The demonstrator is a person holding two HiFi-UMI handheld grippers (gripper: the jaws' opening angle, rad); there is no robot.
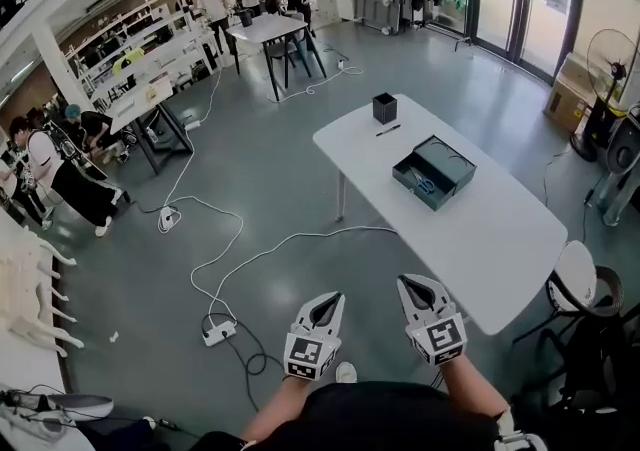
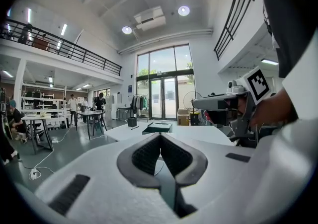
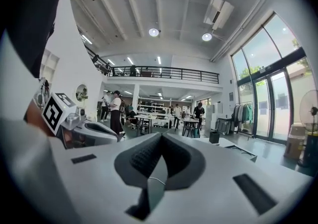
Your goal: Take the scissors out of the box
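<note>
A dark open box [image 1: 433, 172] lies on the white table [image 1: 500, 239], and blue-handled scissors [image 1: 425, 184] rest inside it. Both grippers hang in the air well short of the table's near end, side by side and empty. My left gripper [image 1: 327, 299] is shut, its jaws meeting at the tip [image 2: 160, 135]. My right gripper [image 1: 415, 284] is shut too, with nothing between the pads [image 3: 161, 136]. From the left gripper view the box [image 2: 158, 127] shows far ahead, with the right gripper [image 2: 218, 104] level beside it. The right gripper view points past the table end.
A black pen cup [image 1: 384, 107] and a pen [image 1: 388, 130] sit at the table's far end. White cables and a power strip [image 1: 218, 331] cross the floor to the left. A white chair [image 1: 578, 274] stands right of the table. People work at tables [image 1: 268, 29] far back.
</note>
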